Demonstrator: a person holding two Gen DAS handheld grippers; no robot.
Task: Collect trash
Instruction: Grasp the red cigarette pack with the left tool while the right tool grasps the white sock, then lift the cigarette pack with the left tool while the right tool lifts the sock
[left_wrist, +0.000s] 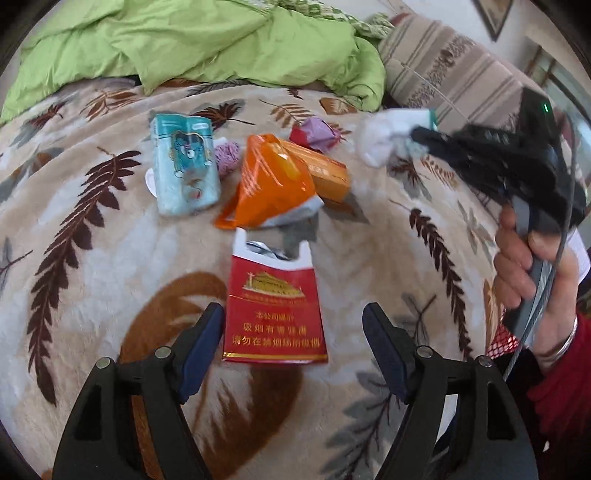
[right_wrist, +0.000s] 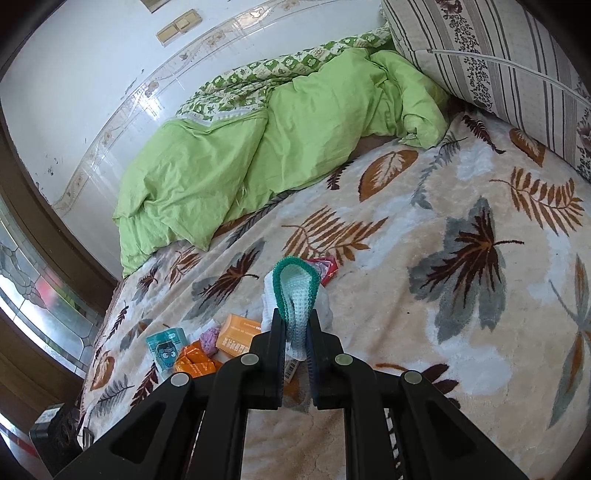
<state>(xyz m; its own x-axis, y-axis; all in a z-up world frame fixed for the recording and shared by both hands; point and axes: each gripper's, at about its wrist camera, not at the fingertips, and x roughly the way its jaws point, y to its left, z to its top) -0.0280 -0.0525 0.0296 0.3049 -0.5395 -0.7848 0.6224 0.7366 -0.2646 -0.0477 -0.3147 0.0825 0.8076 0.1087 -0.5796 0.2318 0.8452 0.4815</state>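
An open red cigarette pack (left_wrist: 275, 306) showing foil lies between my left hand-held gripper's (left_wrist: 293, 325) wide jaws, while my right hand-held gripper (right_wrist: 295, 328) pinches a cloth wad (right_wrist: 295, 291).

A plush cream blanket with brown and grey leaf prints (right_wrist: 461, 229) covered the bed across most of the frame. A crumpled lime-green quilt (right_wrist: 236, 162) lay at upper centre, touching a striped floral pillow (right_wrist: 491, 55) at upper right. White tiled wall (right_wrist: 74, 96) filled upper left.

Left gripper (left_wrist: 293, 328) gaping — right gripper (right_wrist: 295, 328) clamped tight.
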